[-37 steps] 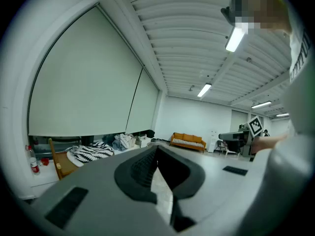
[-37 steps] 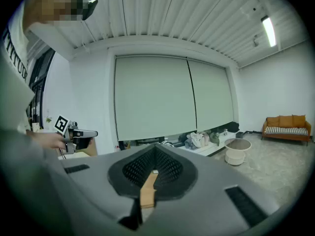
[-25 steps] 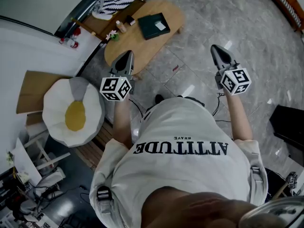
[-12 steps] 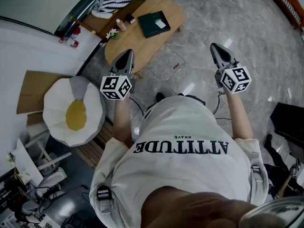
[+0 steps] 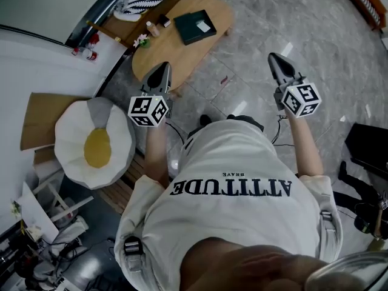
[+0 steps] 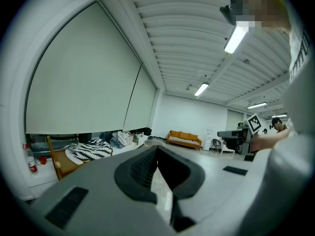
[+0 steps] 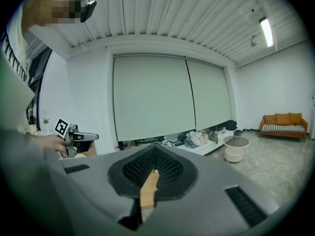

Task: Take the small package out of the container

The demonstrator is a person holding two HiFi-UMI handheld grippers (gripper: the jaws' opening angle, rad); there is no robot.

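Two grippers, the left gripper (image 5: 160, 71) and right gripper (image 5: 276, 62), are hovering clenched and empty, pointing at the far table (image 5: 176, 54), presumably lining up on its dark container (image 5: 193, 29).

The person stood with both arms stretched forward, the left forearm (image 5: 154, 153) and right forearm (image 5: 303, 145) bare. The left gripper (image 5: 161, 66) pointed away, its jaws pressed together on nothing. The right gripper (image 5: 274, 59), well apart to the right, pointed likewise, its jaws closed and empty.
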